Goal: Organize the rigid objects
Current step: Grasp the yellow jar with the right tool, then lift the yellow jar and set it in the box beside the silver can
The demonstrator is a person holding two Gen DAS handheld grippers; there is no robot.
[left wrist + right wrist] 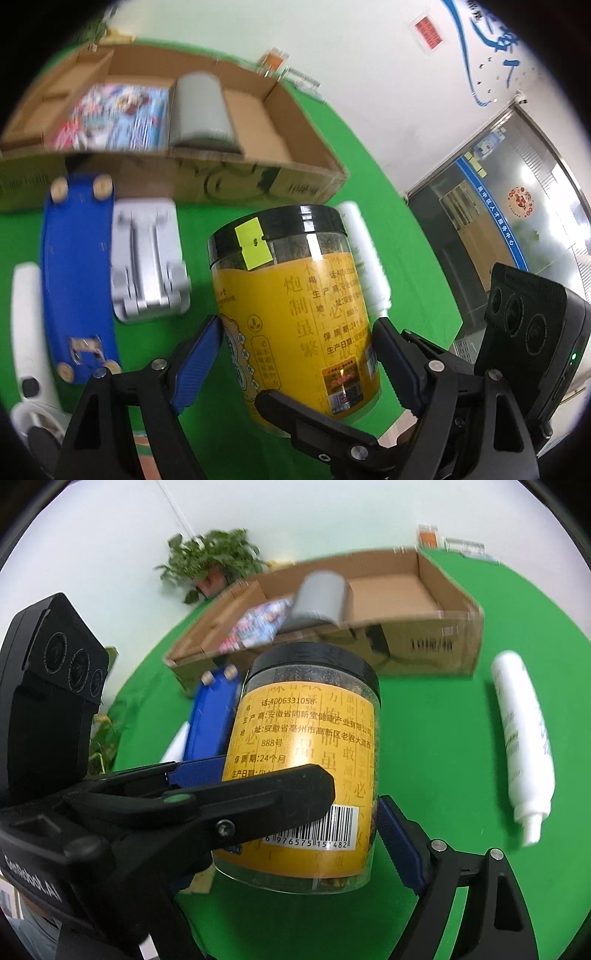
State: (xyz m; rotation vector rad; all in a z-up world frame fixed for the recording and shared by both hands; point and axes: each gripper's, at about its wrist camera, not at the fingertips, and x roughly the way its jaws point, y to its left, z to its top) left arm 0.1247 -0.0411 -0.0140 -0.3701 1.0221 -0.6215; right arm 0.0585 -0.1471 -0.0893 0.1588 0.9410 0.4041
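Observation:
A clear jar (295, 295) with a black lid and a yellow label hangs tilted above the green tabletop (258, 443). My left gripper (299, 325) is shut on it, and its blue pads (201, 362) press both sides of the jar's lower body. My right gripper (303, 786) is closed around the same jar (306, 738) from another side, its pads (400, 845) against the wall. One black finger of each gripper crosses the other's view, low in front of the jar.
An open cardboard box (240, 184) stands behind, holding a grey cylinder (199, 110) and a colourful pack (118, 114). On the cloth lie a blue board (77, 280), a grey stand (147, 266) and a white tube (524, 746). A potted plant (210, 561) stands beyond the box.

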